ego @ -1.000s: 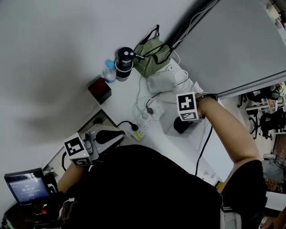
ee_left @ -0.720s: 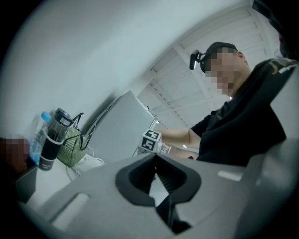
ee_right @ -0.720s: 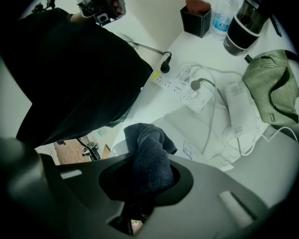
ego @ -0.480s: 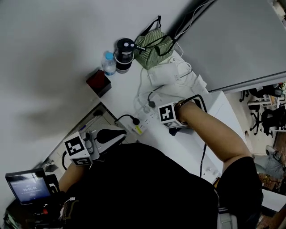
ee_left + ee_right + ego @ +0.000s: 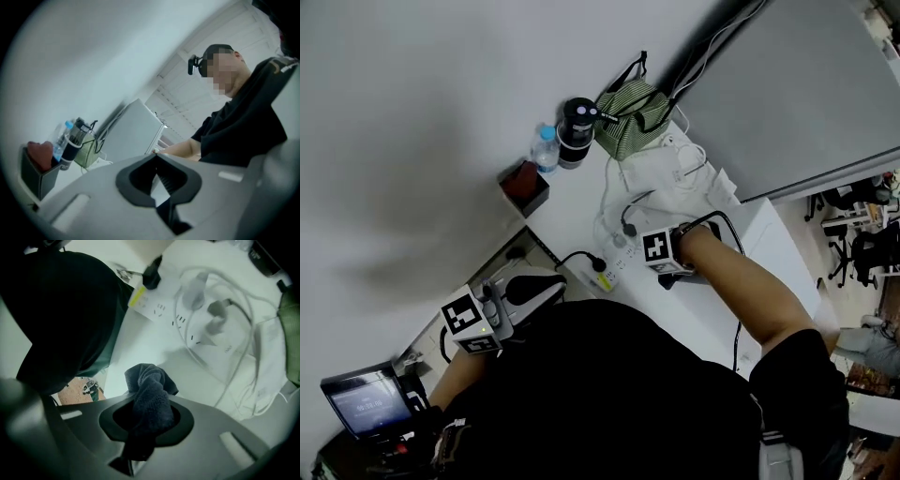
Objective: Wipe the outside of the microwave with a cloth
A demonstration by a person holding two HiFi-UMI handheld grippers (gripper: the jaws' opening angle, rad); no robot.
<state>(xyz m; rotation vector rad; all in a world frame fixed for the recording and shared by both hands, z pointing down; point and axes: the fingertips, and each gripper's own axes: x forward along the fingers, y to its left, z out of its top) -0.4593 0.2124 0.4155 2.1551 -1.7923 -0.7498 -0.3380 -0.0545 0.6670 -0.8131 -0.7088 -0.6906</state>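
My right gripper [image 5: 146, 420] is shut on a dark cloth [image 5: 149, 380], which bunches up out of its jaws just above the white table [image 5: 154, 352]. In the head view, that gripper's marker cube [image 5: 661, 248] hangs over the table beside the power strip [image 5: 605, 272], its jaws hidden under the hand. The left gripper [image 5: 551, 287] is held close to my body at the table's left end. Its jaws meet at the tip with nothing between them [image 5: 156, 159]. I cannot pick out a microwave for certain in any view.
Cables and plugs [image 5: 211, 315] trail over the power strip. At the back stand a green striped bag [image 5: 637, 108], a black tumbler [image 5: 578, 122], a water bottle [image 5: 546, 150] and a black box holding something red [image 5: 523, 183]. A grey panel [image 5: 806, 84] rises on the right.
My right gripper has come left and down with the cloth, from over the white pouch to beside the power strip. The left gripper has stayed where it was.
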